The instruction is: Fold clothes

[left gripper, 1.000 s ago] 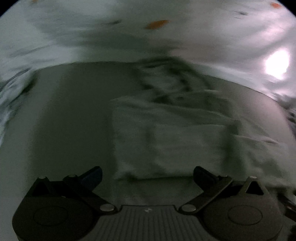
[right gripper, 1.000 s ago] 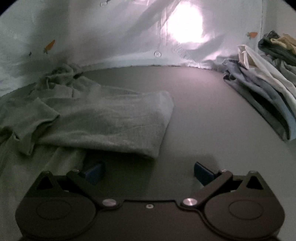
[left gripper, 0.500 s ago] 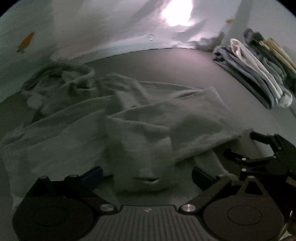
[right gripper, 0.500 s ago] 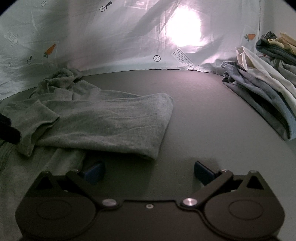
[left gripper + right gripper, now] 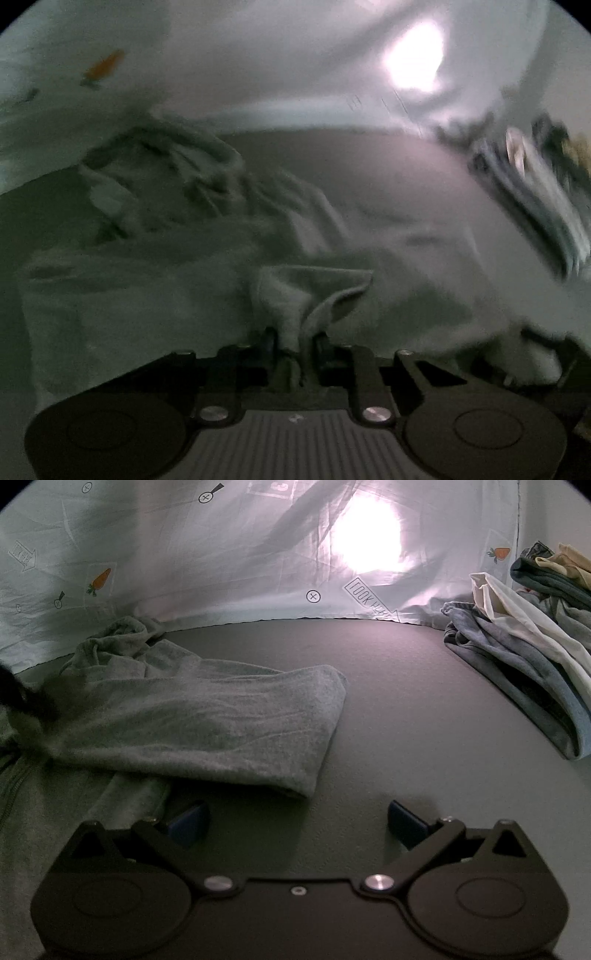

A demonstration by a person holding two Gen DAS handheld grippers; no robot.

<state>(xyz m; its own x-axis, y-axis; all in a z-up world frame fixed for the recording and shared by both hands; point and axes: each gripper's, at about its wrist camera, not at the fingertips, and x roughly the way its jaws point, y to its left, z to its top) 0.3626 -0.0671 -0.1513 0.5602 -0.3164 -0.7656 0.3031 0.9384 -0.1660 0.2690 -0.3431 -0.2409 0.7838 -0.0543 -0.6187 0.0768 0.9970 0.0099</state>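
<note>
1. Left gripper (image 5: 295, 347) is closing right now, and a bunched tuft of the grey top (image 5: 306, 291) is already caught between its jaws, pinched and puckered at the pads
2. That top lies spread across the dark table (image 5: 406, 709), one sleeve (image 5: 229, 720) folded over the body and ending near the middle of the table
3. Right gripper (image 5: 295, 821) hangs spread wide over bare table just beside the sleeve's cuff end, nothing between its fingers
4. A pile (image 5: 528, 635) of other clothes waits on the right edge, well apart from the top; a printed sheet (image 5: 184, 554) hangs behind
5. Step in hand, by my reading: taking hold of the cloth on the left side to start a fold, the fold itself not yet made
6. Next move calls for a firm pinch first, then a lift just high enough to clear the layers below, and a carry across without dragging the folded sleeve out of place
7. The left view is blurred, so which edge is gripped I cannot tell
</note>
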